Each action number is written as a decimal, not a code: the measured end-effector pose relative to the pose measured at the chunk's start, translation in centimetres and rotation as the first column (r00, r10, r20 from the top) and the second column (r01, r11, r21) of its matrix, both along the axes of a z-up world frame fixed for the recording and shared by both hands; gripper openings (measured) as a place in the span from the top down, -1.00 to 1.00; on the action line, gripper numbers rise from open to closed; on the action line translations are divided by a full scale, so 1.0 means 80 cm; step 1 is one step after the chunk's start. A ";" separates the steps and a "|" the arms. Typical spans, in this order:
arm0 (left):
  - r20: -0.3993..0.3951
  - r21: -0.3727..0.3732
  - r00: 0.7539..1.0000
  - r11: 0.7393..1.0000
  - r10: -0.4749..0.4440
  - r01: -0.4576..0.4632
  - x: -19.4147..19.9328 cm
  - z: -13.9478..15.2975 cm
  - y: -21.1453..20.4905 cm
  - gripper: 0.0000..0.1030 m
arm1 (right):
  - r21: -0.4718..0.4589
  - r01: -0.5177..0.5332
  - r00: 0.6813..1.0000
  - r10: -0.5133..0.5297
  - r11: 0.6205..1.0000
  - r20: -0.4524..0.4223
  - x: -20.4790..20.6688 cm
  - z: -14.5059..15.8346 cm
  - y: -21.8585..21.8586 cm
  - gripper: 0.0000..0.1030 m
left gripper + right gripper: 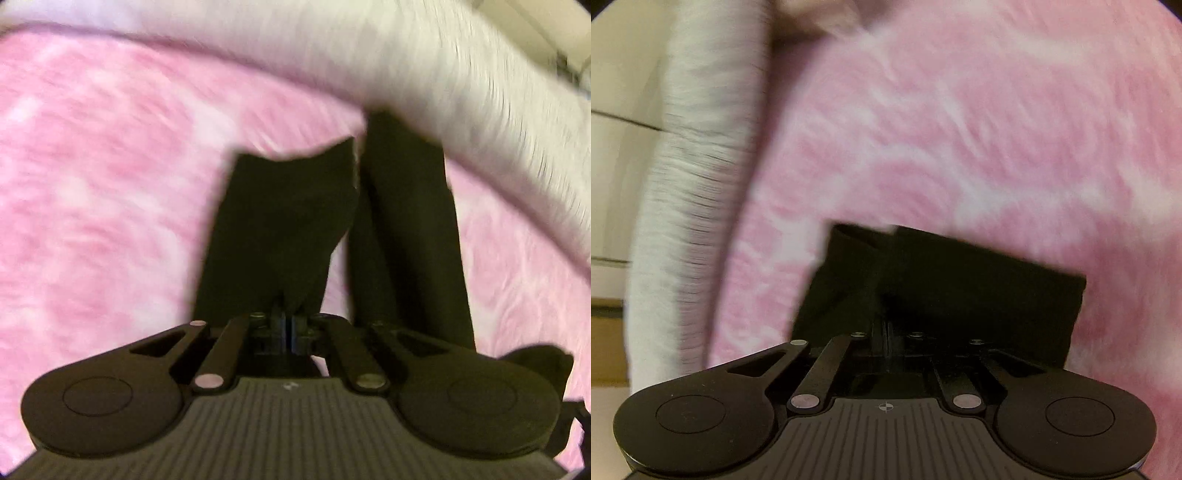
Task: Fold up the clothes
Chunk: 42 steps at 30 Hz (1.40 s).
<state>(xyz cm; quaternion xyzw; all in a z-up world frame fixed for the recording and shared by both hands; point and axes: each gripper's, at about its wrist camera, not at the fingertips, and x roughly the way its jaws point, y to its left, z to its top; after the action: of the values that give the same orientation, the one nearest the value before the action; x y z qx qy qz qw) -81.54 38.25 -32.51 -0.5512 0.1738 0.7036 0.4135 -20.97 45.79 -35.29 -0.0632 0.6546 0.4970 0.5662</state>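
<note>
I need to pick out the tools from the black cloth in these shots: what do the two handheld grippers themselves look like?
Both the left gripper and the right gripper are matte black. Each has a ribbed grey-black central deck, two rounded lobes with an inset circle, and slim linkage bars pinned by silver rivets. A small crosshair mark sits on each deck. No cables, sleeves or hands are visible.

The blanket (pixel 110 166) is pink, mottled plush, its pile fluffy and matt. Along its far edge runs a white band (pixel 443 74) of longer, shaggier fur (the strands show as fine dark streaks). The garment (pixel 280 221) is black cloth, smooth, matt and limp. Both gripper bodies, left (pixel 288 325) and right (pixel 886 332), are black plastic with a dull sheen, ribbed near the camera, with small shiny metal pins (pixel 804 400).
</note>
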 end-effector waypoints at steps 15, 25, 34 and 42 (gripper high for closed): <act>0.068 0.011 0.824 0.826 0.562 -0.564 -0.051 0.061 -0.510 0.85 | 0.017 0.062 0.992 -0.064 0.998 0.112 0.187 0.131 -0.294 1.00; -0.005 -0.005 0.820 0.820 0.573 -0.573 -0.010 0.032 -0.574 0.41 | -0.074 0.017 0.999 -0.015 0.997 0.028 0.161 0.038 -0.323 -0.09; 0.077 0.075 0.809 0.806 0.582 -0.587 0.043 0.024 -0.582 0.41 | 0.094 -0.054 0.996 0.060 0.994 -0.065 0.148 -0.058 -0.240 -0.09; 0.075 0.110 0.770 0.763 0.633 -0.638 0.080 0.028 -0.613 0.41 | 0.156 -0.124 0.991 0.129 0.980 -0.021 0.141 -0.069 -0.214 0.78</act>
<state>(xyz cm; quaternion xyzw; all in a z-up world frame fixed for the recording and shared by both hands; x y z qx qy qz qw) -75.16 -10.78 -30.26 -0.5612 -0.0757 0.8024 0.1884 -9.71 28.65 -40.80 -0.0528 0.6176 0.5822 0.5262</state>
